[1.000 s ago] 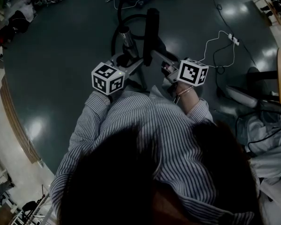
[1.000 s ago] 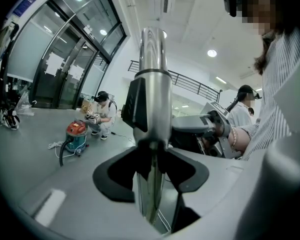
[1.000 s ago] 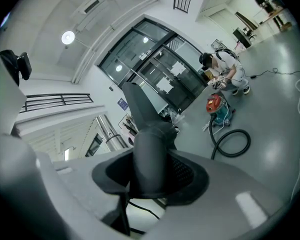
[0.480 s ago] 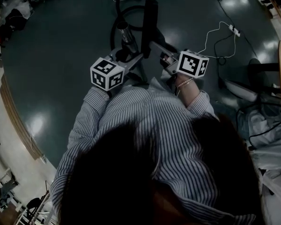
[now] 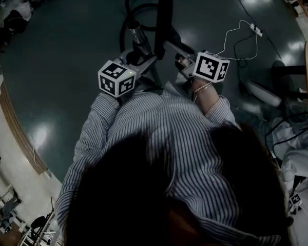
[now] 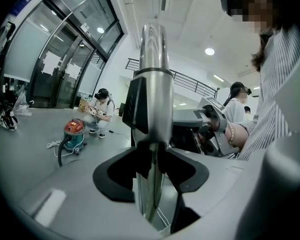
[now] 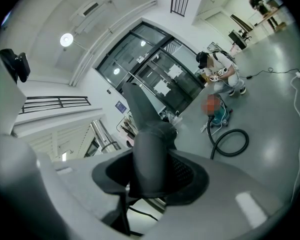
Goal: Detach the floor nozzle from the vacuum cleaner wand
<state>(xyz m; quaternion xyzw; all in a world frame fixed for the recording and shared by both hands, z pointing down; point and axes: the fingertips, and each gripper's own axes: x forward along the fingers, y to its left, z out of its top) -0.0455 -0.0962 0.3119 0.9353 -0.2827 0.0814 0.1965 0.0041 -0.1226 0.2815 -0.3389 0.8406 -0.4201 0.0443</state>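
Left claw (image 6: 151,173) is clamped on the chrome wand (image 6: 154,84), its jaws spread fairly wide around the tube just below a black collar (image 6: 138,104). Right claw (image 7: 150,176) grips the black neck of the floor nozzle (image 7: 149,149), with a pad pressing on either side. In the head view, both claws are held out in front of the person's striped shirt (image 5: 159,137), above the dark floor (image 5: 61,60). The nozzle's long black bar stands just beside the wand, and the two are apart at their far ends. A black hose (image 7: 230,143) loops on the floor near a red-topped canister vacuum (image 6: 74,133).
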